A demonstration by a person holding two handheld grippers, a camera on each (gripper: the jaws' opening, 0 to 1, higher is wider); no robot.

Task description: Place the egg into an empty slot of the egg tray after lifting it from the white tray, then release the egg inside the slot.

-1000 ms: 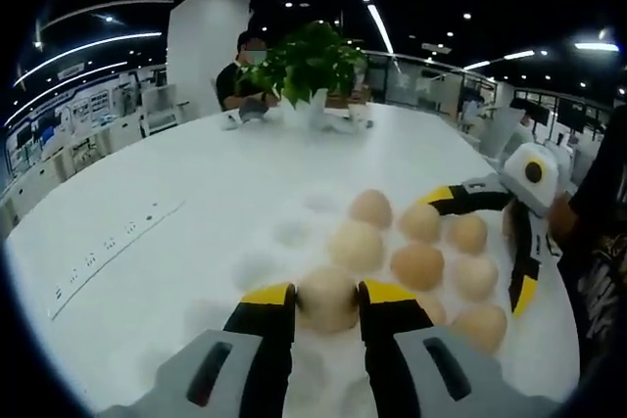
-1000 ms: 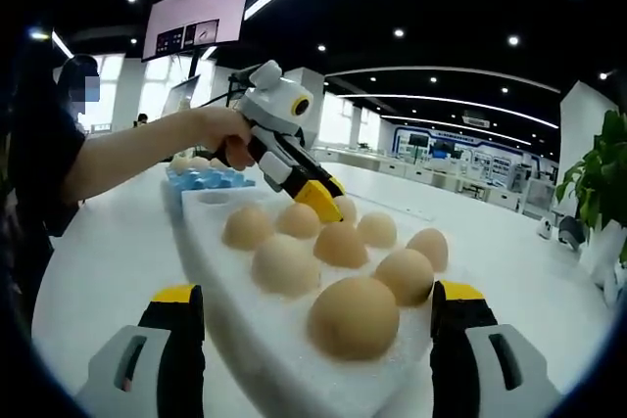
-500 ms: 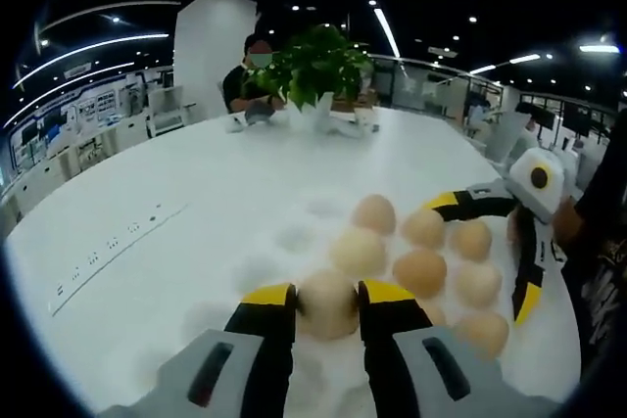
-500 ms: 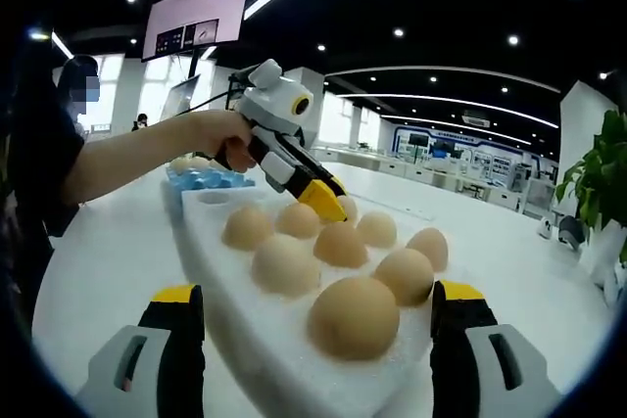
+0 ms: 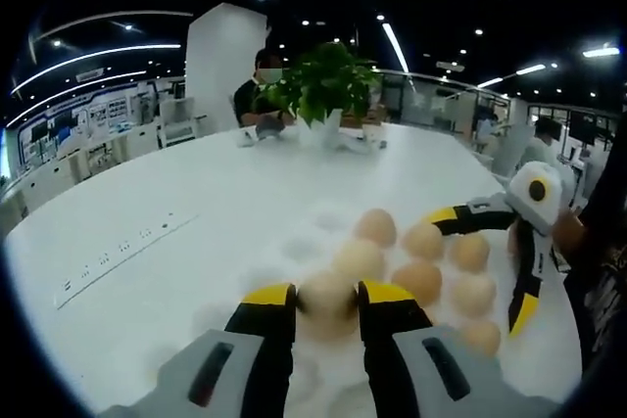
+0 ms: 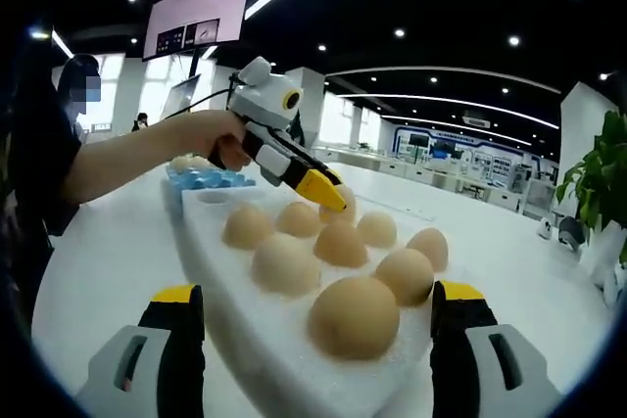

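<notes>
My left gripper is shut on a pale tan egg, held a little above the white foam tray. In the right gripper view that left gripper hangs over the far end of the white tray, the egg at its yellow tips. Several tan eggs sit in the tray. My right gripper stands wide open, one jaw on each side of the tray's near end. A blue egg tray lies beyond the white tray.
A potted plant and a seated person are at the table's far side. A power strip is set into the tabletop at the left. A person's forearm reaches in over the blue tray.
My left gripper has risen with the egg, lifting it off the white tray. The right gripper and the tray have stayed put.
</notes>
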